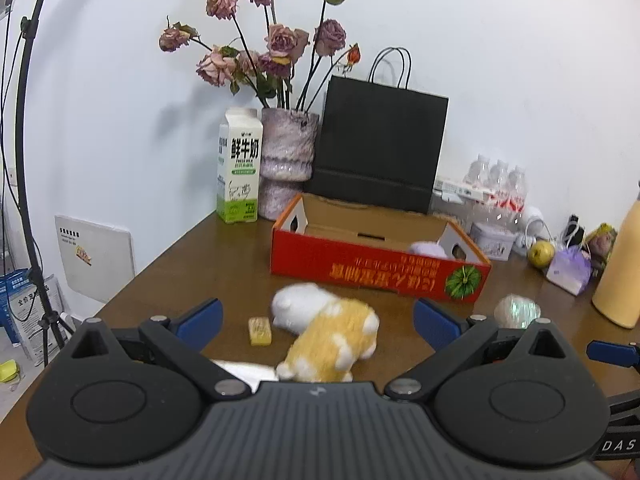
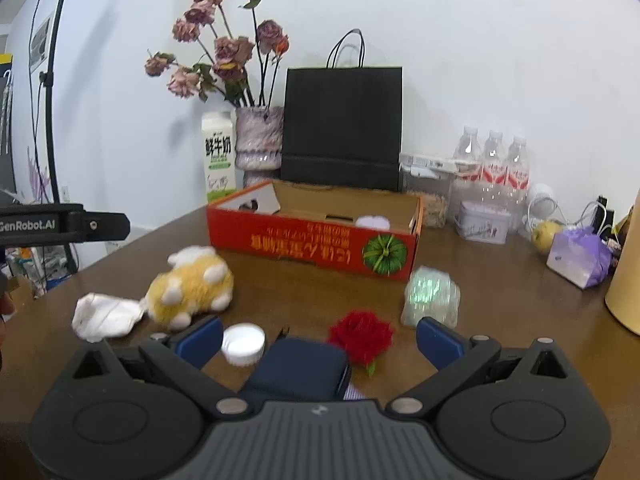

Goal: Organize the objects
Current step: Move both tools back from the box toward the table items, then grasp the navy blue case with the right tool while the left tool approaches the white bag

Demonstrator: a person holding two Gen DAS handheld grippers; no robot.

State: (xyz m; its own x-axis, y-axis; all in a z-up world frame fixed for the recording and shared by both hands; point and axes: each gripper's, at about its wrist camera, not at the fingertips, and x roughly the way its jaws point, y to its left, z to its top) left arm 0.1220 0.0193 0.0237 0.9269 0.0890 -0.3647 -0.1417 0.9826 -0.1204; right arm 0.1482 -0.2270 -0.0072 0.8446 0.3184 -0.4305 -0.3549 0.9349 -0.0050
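A yellow and white plush toy [image 1: 332,336] [image 2: 192,286] lies on the brown table between the wide-apart fingers of my open left gripper [image 1: 318,322]. A small yellow block [image 1: 260,331] rests left of the toy. Behind stands an open red cardboard box [image 1: 376,268] [image 2: 316,240] with a pale purple object [image 1: 427,249] [image 2: 372,222] inside. My right gripper [image 2: 320,340] is open above a dark blue case [image 2: 298,368]. A white cap [image 2: 244,344], a red fabric rose [image 2: 362,340] and a shiny wrapped packet [image 2: 430,296] [image 1: 517,311] lie around it. A crumpled white cloth [image 2: 106,316] sits beside the toy.
At the back stand a milk carton [image 1: 239,166], a vase of dried roses [image 1: 286,160] and a black paper bag [image 1: 380,148]. Right side: water bottles [image 2: 494,172], a tin [image 2: 482,222], an apple [image 2: 546,234], a purple pouch [image 2: 580,256], a tall yellow container [image 1: 620,272]. A lamp stand [image 1: 28,160] rises left of the table.
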